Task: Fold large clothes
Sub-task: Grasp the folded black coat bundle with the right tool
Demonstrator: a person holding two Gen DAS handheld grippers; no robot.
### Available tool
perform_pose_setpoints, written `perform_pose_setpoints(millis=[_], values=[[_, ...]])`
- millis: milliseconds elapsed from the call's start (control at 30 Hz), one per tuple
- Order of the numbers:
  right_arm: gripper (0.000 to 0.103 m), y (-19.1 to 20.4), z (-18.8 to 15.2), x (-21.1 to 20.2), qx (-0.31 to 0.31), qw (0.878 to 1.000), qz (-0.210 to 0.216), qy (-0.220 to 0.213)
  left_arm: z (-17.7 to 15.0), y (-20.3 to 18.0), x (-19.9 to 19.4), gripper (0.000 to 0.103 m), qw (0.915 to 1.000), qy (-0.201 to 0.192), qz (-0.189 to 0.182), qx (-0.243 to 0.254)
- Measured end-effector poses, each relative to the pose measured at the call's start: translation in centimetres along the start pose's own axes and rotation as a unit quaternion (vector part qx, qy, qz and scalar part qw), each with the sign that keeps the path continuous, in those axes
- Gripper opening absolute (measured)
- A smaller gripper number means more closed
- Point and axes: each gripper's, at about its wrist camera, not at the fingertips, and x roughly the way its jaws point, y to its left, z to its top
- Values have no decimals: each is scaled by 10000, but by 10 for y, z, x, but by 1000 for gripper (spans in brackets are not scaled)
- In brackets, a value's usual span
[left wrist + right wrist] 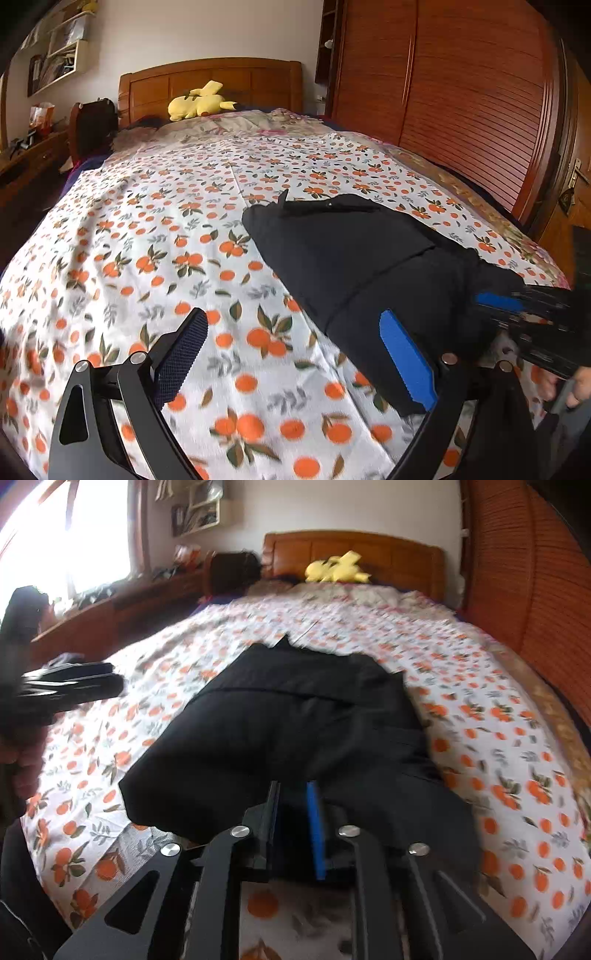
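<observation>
The folded garment (pixel 295 734) lies on the bed (pixel 498 709) near its foot edge; a plush toy (pixel 336 570) rests against the headboard (pixel 388 554).

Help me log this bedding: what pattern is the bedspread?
White bedspread with oranges and leaves; left wrist view is clearest.

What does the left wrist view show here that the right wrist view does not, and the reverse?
Only the left wrist view shows the left gripper open over the orange-print bedsheet, and a brass door handle. Only the right wrist view shows the bright window and the right gripper shut on the near edge of the black garment. Both share the garment, sheet, yellow plush toy, wooden headboard and slatted wardrobe.
</observation>
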Motion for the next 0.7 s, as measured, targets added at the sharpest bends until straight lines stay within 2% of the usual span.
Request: perform_pose_setpoints(millis=[33, 67, 100, 300, 533, 700], values=[[44, -7, -1, -11, 100, 9999, -79, -103, 4, 1, 5, 95, 10000, 0, -22, 5], [66, -11, -3, -19, 166, 9995, -189, -190, 9, 2, 10, 95, 10000, 4, -37, 3], [76, -18, -5, -28, 243, 9988, -324, -280, 14, 3, 16, 95, 10000, 9, -52, 6], [76, -45, -7, -37, 570, 9957, -664, -304, 33, 8, 54, 95, 9999, 122, -67, 48], [76, -62, -6, -3, 915, 9938, -635, -71, 50, 21, 103, 95, 9995, 289, 49, 77], [76, -61, -11, 21, 904, 9938, -632, 170, 62, 38, 137, 95, 9990, 421, 121, -65]])
